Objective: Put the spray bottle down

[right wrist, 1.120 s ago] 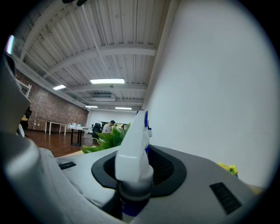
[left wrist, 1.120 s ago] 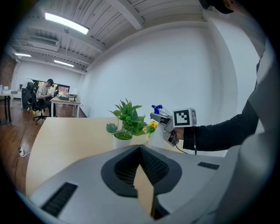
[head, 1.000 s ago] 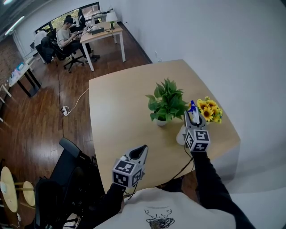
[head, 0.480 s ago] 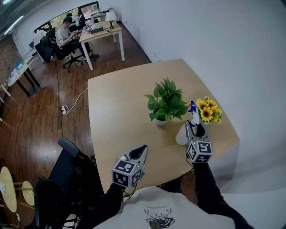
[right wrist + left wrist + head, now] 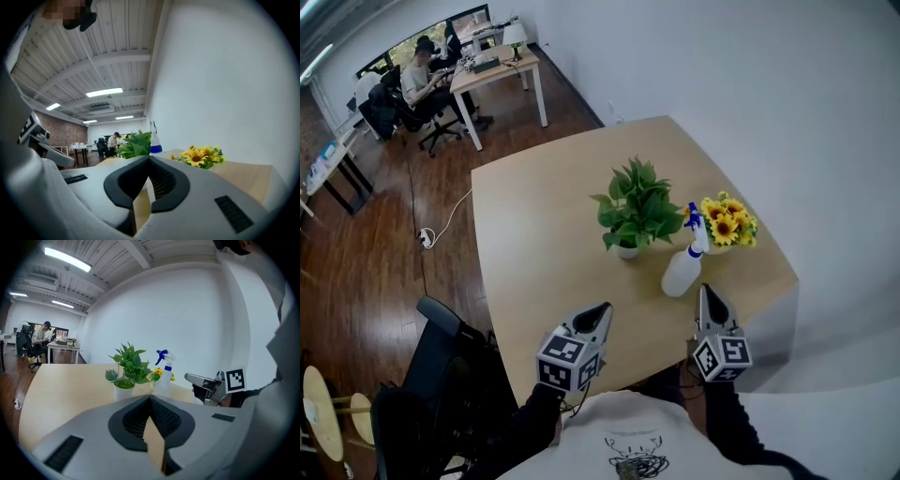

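The white spray bottle (image 5: 682, 270) with a blue trigger head stands upright on the wooden table (image 5: 534, 244), between the green plant and the sunflowers. It also shows in the left gripper view (image 5: 164, 379) and, behind the leaves, in the right gripper view (image 5: 154, 140). My right gripper (image 5: 704, 291) is just short of the bottle at the table's near edge, clear of it. Its jaws are closing and stand together with nothing between them (image 5: 149, 158). My left gripper (image 5: 604, 308) hovers over the near edge to the left, jaws together and empty (image 5: 150, 398).
A potted green plant (image 5: 633, 211) and a pot of sunflowers (image 5: 724, 225) flank the bottle. The white wall runs close along the table's right side. A black chair (image 5: 441, 342) stands at the near left. A person sits at a far desk (image 5: 417, 75).
The right gripper let go of the spray bottle, drew back to the table's near edge, and its jaws came together. The bottle stays standing. The left gripper kept still.
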